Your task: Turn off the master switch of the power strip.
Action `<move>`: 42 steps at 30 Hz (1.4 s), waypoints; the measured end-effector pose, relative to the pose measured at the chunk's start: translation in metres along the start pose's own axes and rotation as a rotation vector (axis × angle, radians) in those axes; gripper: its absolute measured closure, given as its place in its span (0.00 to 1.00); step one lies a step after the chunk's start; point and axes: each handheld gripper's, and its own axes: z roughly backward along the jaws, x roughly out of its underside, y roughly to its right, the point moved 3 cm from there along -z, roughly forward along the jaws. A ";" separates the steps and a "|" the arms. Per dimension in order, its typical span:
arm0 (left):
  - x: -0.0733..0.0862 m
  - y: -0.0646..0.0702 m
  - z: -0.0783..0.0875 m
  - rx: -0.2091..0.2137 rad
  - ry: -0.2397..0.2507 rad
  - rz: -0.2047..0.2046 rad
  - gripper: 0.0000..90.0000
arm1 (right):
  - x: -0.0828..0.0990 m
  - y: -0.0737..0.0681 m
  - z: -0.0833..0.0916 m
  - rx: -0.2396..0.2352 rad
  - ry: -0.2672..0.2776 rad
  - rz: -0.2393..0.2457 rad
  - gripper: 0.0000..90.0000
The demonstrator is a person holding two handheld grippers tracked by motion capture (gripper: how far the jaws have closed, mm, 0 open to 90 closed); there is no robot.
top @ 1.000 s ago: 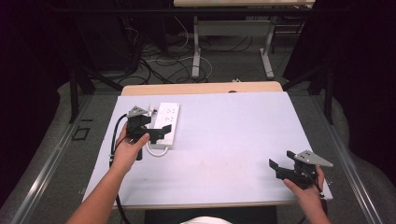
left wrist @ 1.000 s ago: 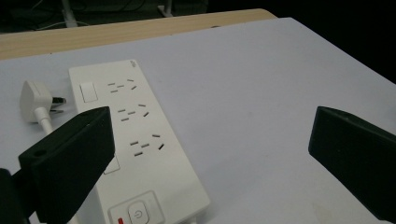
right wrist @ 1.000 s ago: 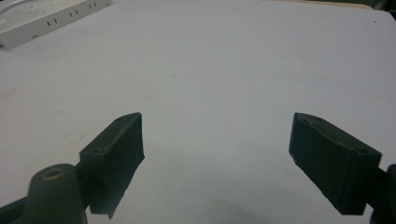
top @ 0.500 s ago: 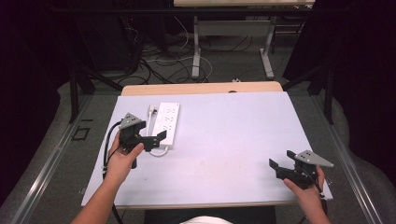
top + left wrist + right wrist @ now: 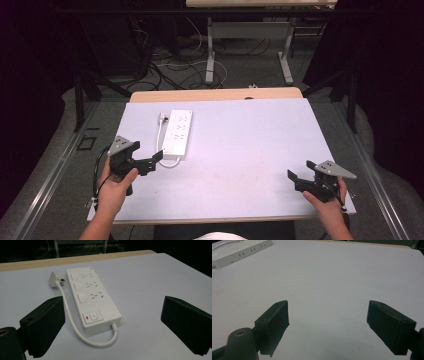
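My left gripper stands wide and empty, just short of the power strip lying flat at the table's far left. My right gripper, also wide, holds nothing. Risk: jaws snag the looped cable, dragging the strip.

High view looks down; both gripper views, low, share the table.

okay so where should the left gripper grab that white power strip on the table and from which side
Probably across the narrow width of the power strip, near the switch end facing the left gripper. It lies flat with straight, parallel long sides, so open jaws can straddle it from above. Avoid the cord looping along one side.
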 end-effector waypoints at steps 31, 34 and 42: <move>0.077 -0.046 0.022 -0.135 -0.028 0.114 0.07 | 0.002 0.003 -0.002 0.000 -0.016 -0.008 0.19; 0.083 -0.050 0.020 -0.132 -0.033 0.105 0.06 | 0.002 0.005 -0.003 -0.001 -0.010 0.004 0.19; 0.095 -0.056 0.011 -0.147 -0.081 0.119 0.05 | 0.003 0.005 -0.002 0.005 -0.025 -0.003 0.19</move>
